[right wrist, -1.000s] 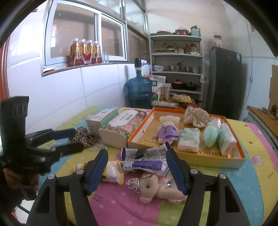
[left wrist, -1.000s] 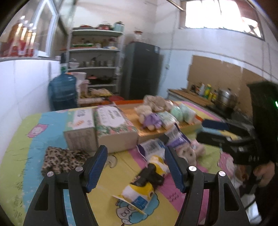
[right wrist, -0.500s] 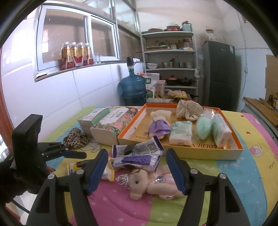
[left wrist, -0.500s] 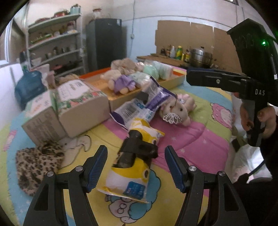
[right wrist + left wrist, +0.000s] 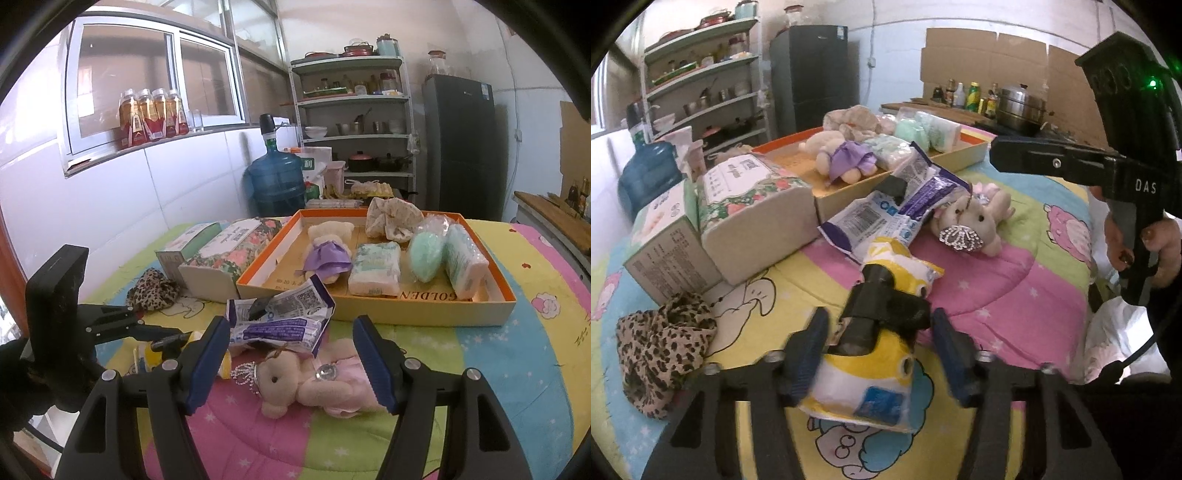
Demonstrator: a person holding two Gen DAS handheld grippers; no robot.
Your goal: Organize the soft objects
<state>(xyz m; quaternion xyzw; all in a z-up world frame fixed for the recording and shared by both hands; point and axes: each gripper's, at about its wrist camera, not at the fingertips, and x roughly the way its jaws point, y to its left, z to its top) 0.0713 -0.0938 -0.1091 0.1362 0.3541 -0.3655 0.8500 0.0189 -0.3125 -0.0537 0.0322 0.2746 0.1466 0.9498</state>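
A yellow and white soft packet [image 5: 875,369] with a black clip [image 5: 882,310] on it lies on the bedspread, between the fingers of my open left gripper [image 5: 879,354]. The fingers straddle it, apart from its sides. My right gripper [image 5: 290,360] is open above a pink teddy bear [image 5: 314,380]. A purple and white packet [image 5: 280,317] lies just behind the bear. An orange-rimmed tray [image 5: 424,314] holds a bear in purple [image 5: 328,251], tissue packs and green soft items.
Two tissue boxes [image 5: 738,218] stand left of the tray. A leopard-print cloth [image 5: 661,343] lies at the left. A water jug [image 5: 277,184], shelves and a dark fridge [image 5: 461,147] stand behind the bed. The right gripper's body [image 5: 1123,173] fills the left wrist view's right side.
My left gripper has moved down and forward, so its fingers now straddle the yellow packet. My right gripper has dropped closer to the pink bear.
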